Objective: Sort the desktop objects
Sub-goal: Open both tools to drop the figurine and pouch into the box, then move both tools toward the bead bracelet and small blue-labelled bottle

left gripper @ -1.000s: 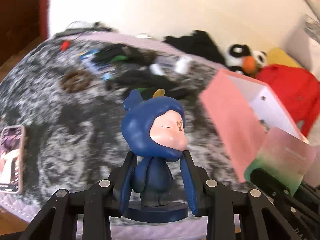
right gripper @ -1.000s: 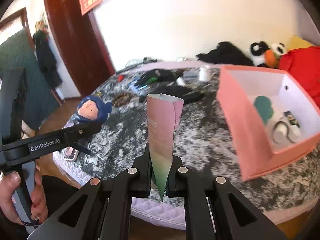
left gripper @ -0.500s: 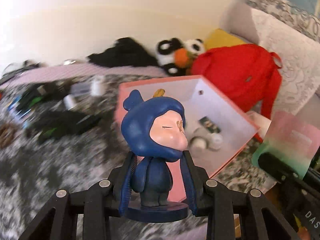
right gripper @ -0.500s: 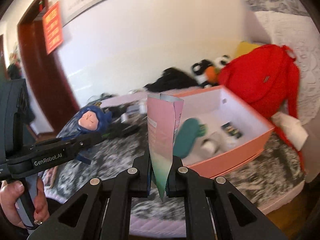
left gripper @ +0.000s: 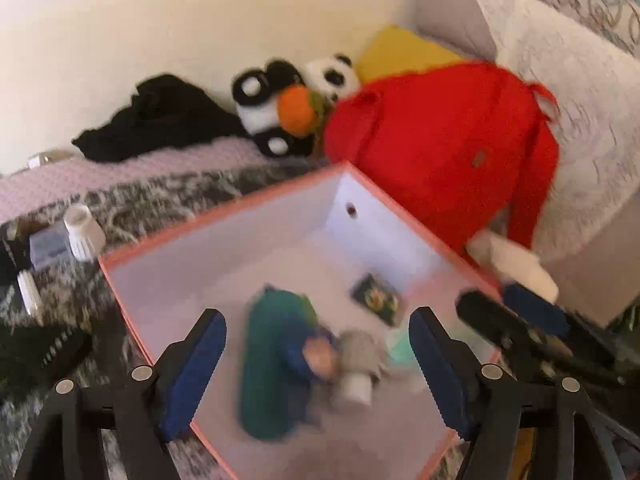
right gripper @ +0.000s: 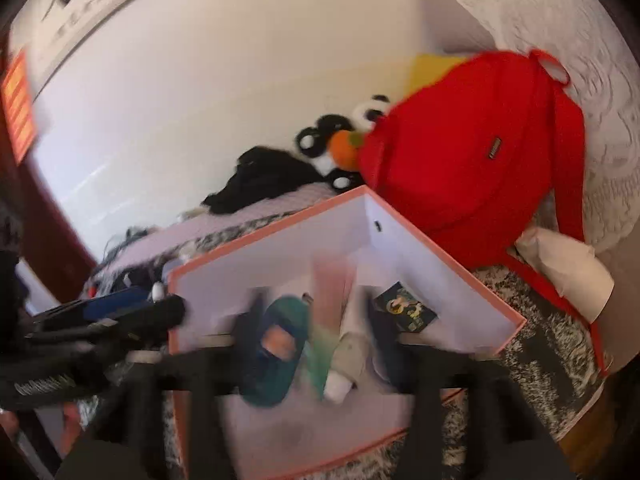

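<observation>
2 grippers over pink box (left gripper: 224, 216) | left gripper (left gripper: 318, 364) wide, empty | right gripper (right gripper: 316, 344) wide, blurred

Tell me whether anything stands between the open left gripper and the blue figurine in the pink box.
Nothing visible does. The left gripper hangs open directly above the pink box, and the blue figurine lies on the box floor in the gap between its fingers, against the teal pouch. The picture is blurred, so small obstacles cannot be ruled out.

A red backpack (left gripper: 444, 148) leans beside a panda plush (left gripper: 280, 100) and black cloth (left gripper: 160, 116)
</observation>
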{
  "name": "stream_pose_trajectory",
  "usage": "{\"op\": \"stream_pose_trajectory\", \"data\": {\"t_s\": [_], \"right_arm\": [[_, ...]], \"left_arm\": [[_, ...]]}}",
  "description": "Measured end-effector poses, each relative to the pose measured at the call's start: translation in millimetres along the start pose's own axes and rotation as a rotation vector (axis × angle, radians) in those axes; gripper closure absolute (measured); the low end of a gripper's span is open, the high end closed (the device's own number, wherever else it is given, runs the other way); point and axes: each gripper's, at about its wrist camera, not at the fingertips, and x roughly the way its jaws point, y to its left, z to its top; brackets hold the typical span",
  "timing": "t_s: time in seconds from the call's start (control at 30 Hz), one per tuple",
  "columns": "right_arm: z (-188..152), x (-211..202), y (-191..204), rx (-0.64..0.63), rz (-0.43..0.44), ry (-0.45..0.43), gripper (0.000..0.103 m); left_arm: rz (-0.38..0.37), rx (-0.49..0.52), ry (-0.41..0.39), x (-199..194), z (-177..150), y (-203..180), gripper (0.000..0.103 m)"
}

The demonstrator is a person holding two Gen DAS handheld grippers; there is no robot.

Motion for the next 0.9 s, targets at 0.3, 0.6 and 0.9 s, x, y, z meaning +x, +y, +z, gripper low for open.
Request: {"op": "stream_pose_trajectory", "data": {"t_s": [0.3,0.6,0.9], "right_arm": [[-10.0,3.2,6.4,0.04,0.03,0.016,0.026],[-50.7,-35.0,93.9,-0.048,0.129,0.036,0.026],[-101.8,-58.4,196.8,-0.164,0.233,0.084,0.025]], "left_arm": [[0.073,-0.116,-0.02,-32.3,-28.0,59.0,0.024],[0.163,-0.213,-0.045,-108.4,-89.9,113.3,0.024],[0.28,-0.306,-0.098,-185.9,-144.1,182.3,0.024]]}}
